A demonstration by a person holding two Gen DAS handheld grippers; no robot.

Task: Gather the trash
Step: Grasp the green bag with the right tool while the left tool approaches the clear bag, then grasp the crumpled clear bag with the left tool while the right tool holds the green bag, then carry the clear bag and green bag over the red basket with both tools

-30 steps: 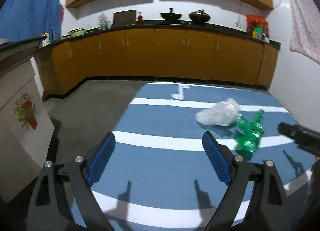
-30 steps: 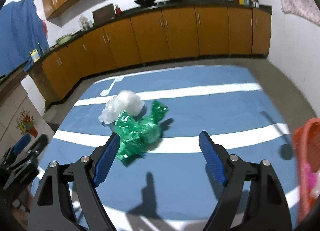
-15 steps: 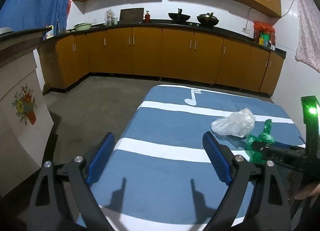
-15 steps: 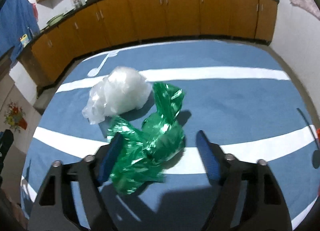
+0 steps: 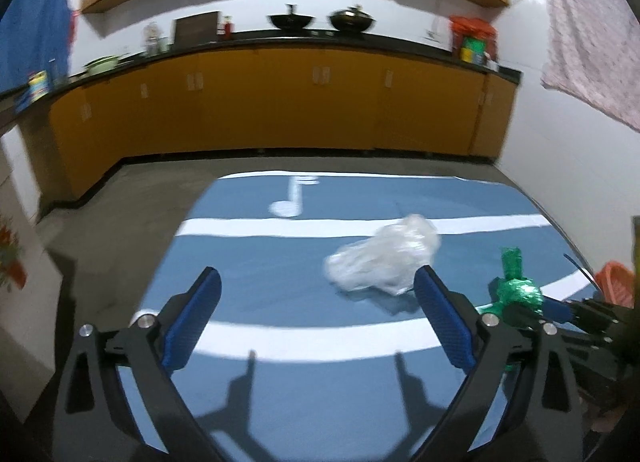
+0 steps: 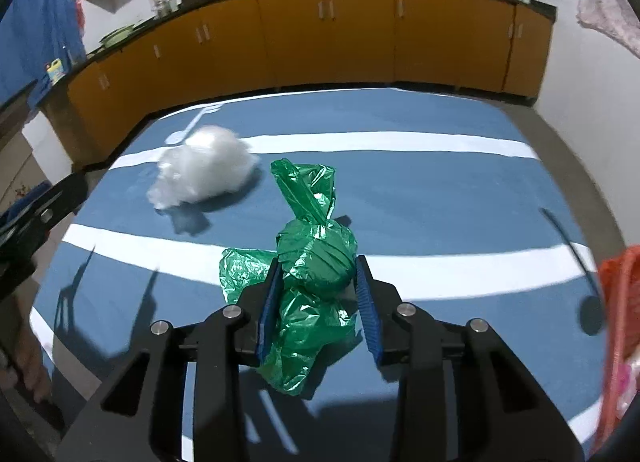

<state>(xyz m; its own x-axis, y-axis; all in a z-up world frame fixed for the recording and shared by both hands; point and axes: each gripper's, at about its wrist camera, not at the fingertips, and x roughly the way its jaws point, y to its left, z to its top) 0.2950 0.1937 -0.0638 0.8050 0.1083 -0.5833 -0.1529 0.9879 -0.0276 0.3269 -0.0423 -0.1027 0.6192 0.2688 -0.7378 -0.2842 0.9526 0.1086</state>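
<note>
Two bags: right tongs (image 6: 318,286) have just closed on the green bag (image 6: 316,258); left tongs (image 5: 316,322) (gaping, just widened) face the clear bag (image 5: 384,258), nothing between.

The orange basket (image 6: 618,326) is cut off by the right edge — its contents a pink blur. In the left wrist view the right gripper (image 5: 532,308) hides most of the green bag (image 5: 516,290).
</note>
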